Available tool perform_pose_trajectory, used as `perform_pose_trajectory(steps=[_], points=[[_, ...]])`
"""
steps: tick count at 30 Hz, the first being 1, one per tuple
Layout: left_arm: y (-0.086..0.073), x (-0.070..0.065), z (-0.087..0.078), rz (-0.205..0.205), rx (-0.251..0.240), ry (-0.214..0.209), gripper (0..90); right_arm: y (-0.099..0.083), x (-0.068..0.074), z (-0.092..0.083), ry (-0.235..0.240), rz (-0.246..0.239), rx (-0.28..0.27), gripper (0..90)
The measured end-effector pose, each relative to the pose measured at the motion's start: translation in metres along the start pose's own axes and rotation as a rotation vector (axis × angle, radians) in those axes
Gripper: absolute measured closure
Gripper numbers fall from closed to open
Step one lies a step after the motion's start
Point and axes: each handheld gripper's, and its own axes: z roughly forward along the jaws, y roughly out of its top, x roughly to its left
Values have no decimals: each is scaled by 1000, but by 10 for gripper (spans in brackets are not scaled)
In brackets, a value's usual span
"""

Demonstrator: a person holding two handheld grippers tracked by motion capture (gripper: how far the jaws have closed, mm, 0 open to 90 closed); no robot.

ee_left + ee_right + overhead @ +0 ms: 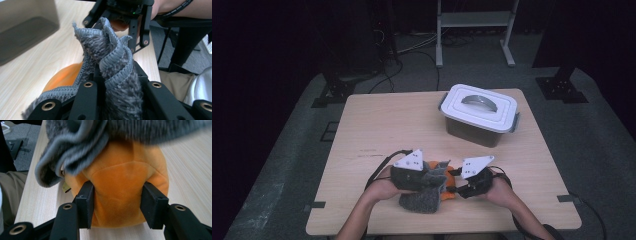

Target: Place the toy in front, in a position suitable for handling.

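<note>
the left tool (432, 176) is clamped tight on a bunched fold of the grey fuzzy cloth (112, 57), its ribbed hem standing up between the jaws in the left gripper view. the right tool (116, 205) has its pads against both sides of the orange plush toy (120, 177), so it looks clamped on it, though the squeeze seems light. toy and cloth sit together at the near edge of the bench (382, 120), between the two hands, with the cloth draped over the toy's top. the step in hand looks like working the cloth and the toy apart or together. to do it well, i'd hold the toy low and steady on the bench, grip it firmly enough that it can't slip, and lift the cloth slowly so the hem doesn't snag. the lidded white box (479, 112) stands well apart at the far side.
</note>
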Motion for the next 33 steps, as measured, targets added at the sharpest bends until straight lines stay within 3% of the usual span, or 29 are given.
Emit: perform_pose_trajectory(steps=[4, 7, 13, 17, 18, 22, 24, 27, 30, 33], points=[[0, 3, 4, -7, 14, -14, 718, -1, 1, -1, -4, -7, 8, 500], [-9, 7, 0, -39, 15, -1, 720, -2, 0, 0, 3, 1, 6, 493], [-36, 8, -11, -103, -28, -4, 723, -7, -8, -1, 52, 114, -62, 258], [-41, 8, -14, -118, -43, -1, 724, -7, -12, 7, 68, 146, -46, 196], [-40, 8, -14, -110, -32, 2, 723, -5, -11, 9, 64, 143, -38, 217], [-27, 6, -17, -85, -24, 6, 722, -1, -6, 12, 35, 73, -27, 486], [-17, 3, -15, -60, -26, -1, 721, 0, -3, 10, 31, 49, -28, 551], [-7, 3, -7, -32, 13, 0, 721, 0, -2, 10, 43, 38, -26, 604], [-9, 7, 2, -49, 24, -7, 722, -2, -2, 9, 42, 40, -10, 630], [-9, 5, 2, -37, 38, 12, 722, -5, -3, 9, 47, 49, -10, 640]])
